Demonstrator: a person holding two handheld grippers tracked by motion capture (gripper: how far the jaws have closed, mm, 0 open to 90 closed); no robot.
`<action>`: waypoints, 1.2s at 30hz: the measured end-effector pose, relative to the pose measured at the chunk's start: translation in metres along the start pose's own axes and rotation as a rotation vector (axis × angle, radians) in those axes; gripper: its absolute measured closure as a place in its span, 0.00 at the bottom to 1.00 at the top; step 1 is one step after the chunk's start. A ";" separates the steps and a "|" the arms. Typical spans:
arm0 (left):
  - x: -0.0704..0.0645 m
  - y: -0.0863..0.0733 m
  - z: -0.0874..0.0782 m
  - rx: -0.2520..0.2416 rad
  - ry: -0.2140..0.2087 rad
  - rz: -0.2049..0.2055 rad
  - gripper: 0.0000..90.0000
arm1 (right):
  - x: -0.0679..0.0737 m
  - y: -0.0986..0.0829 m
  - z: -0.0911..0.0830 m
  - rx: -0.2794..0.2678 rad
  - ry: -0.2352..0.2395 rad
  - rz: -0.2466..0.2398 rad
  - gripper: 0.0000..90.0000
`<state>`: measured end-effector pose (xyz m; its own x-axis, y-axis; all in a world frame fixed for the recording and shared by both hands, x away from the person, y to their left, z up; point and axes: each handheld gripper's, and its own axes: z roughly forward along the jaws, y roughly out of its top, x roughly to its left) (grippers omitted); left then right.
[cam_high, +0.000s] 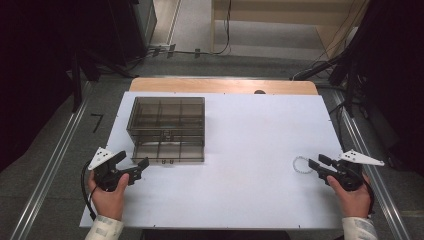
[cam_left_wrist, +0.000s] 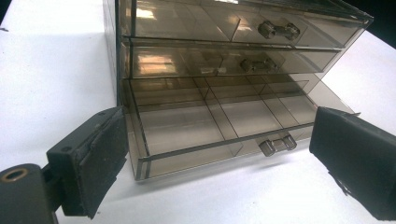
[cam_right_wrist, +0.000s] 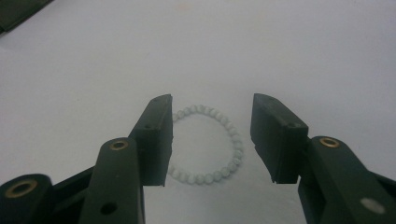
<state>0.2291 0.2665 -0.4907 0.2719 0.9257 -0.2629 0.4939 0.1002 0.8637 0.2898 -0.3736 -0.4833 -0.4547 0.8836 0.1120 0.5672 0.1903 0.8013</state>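
Note:
A smoky transparent drawer box (cam_high: 167, 129) stands on the white table at the left. In the left gripper view its bottom drawer (cam_left_wrist: 219, 126) is pulled out a little, showing bare compartments and a small handle (cam_left_wrist: 277, 143). My left gripper (cam_high: 134, 165) is open just in front of that drawer, with nothing between its jaws. A pale bead bracelet (cam_high: 301, 164) lies flat at the table's right. My right gripper (cam_high: 317, 162) is open right beside it; in the right gripper view the bracelet (cam_right_wrist: 219, 144) lies on the table between and below the jaws, untouched.
The white tabletop (cam_high: 240, 135) spans the middle, with a wooden strip (cam_high: 222, 85) along its far edge. Metal rails run along the floor on both sides. Dark equipment and cables stand beyond the table.

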 end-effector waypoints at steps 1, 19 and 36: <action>0.000 0.000 0.000 0.000 0.000 0.000 0.06 | 0.000 0.000 0.000 0.000 0.000 -0.001 0.53; 0.000 0.000 0.000 0.000 -0.001 0.001 0.06 | 0.002 0.000 0.002 0.015 0.009 -0.015 0.53; 0.000 0.000 0.000 0.002 -0.003 0.001 0.06 | 0.008 -0.001 0.009 0.067 0.051 -0.057 0.54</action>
<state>0.2292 0.2664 -0.4908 0.2751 0.9245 -0.2637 0.4958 0.0986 0.8628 0.2920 -0.3629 -0.4886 -0.5213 0.8477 0.0985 0.5833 0.2697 0.7662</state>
